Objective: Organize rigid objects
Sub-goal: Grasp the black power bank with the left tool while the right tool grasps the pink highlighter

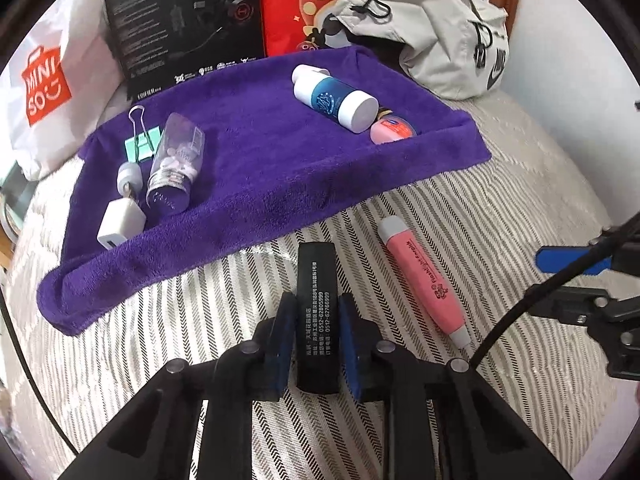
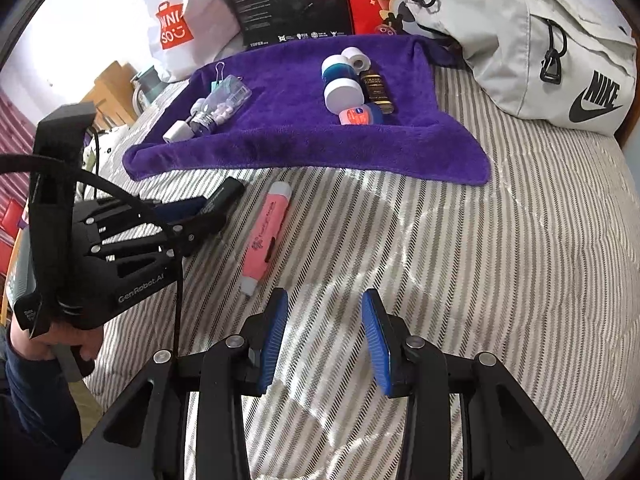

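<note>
The black box (image 1: 317, 312), a slim hard-edged rectangle w/ white printed text, sat pinched between the blue pads of the left gripper (image 1: 316, 336), low over the striped bedspread (image 1: 480, 200) just in front of the purple towel (image 1: 260, 152). Risk, as I judged it: grip was near the box's rear end, so most of its length stuck out fwd; smooth faces could let it pivot or slip out mid-carry. The towel was plush and draped over raised edges, so the box's nose might snag on the front fold and drag things out of place. Round items on it, i.e. the white-capped blue bottle (image 1: 334, 98) and the clear pill bottle (image 1: 176, 160), could roll if bumped. The pink highlighter (image 1: 424, 280), a glossy tapered stick, lay on the bedspread just right of the box; the soft surface gave poor support for a pick. The right gripper (image 2: 325, 340) hung spread and empty above the stripes.
</note>
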`<move>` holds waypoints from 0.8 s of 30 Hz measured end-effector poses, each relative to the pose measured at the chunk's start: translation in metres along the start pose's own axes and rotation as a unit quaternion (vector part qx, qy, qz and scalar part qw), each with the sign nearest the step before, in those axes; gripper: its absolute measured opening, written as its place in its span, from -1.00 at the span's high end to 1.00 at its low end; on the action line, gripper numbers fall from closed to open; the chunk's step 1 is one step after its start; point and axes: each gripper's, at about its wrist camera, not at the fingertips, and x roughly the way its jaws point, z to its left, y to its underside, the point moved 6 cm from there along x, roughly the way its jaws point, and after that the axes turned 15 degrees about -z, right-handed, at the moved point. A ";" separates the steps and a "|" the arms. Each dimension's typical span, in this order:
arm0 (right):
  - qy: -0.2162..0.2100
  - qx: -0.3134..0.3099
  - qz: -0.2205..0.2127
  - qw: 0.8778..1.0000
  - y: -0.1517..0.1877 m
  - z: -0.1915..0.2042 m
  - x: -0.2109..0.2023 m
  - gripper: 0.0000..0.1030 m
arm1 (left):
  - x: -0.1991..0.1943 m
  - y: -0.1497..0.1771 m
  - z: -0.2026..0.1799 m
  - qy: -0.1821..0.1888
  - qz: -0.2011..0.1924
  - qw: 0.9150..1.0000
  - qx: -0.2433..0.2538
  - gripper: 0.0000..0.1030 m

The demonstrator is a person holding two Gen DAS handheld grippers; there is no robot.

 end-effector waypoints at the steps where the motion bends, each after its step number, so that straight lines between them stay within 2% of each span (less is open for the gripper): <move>1: -0.001 0.000 -0.001 1.000 -0.001 0.003 0.002 0.25 | -0.001 0.000 0.003 0.000 0.001 1.000 -0.006 0.60; 10: -0.017 0.003 -0.004 1.000 -0.009 0.036 0.039 0.25 | -0.020 0.018 0.066 -0.047 0.007 0.998 -0.046 0.60; 16: 0.024 -0.004 -0.022 0.999 -0.017 0.040 0.056 0.24 | -0.025 0.023 0.084 -0.046 0.005 0.997 -0.066 0.60; 21: 0.077 -0.071 -0.035 0.994 -0.015 0.053 0.062 0.24 | -0.023 0.022 0.082 -0.051 0.003 0.997 -0.060 0.60; 24: 0.072 -0.078 -0.038 0.994 -0.014 0.052 0.060 0.35 | -0.024 0.022 0.082 -0.049 0.001 0.997 -0.061 0.60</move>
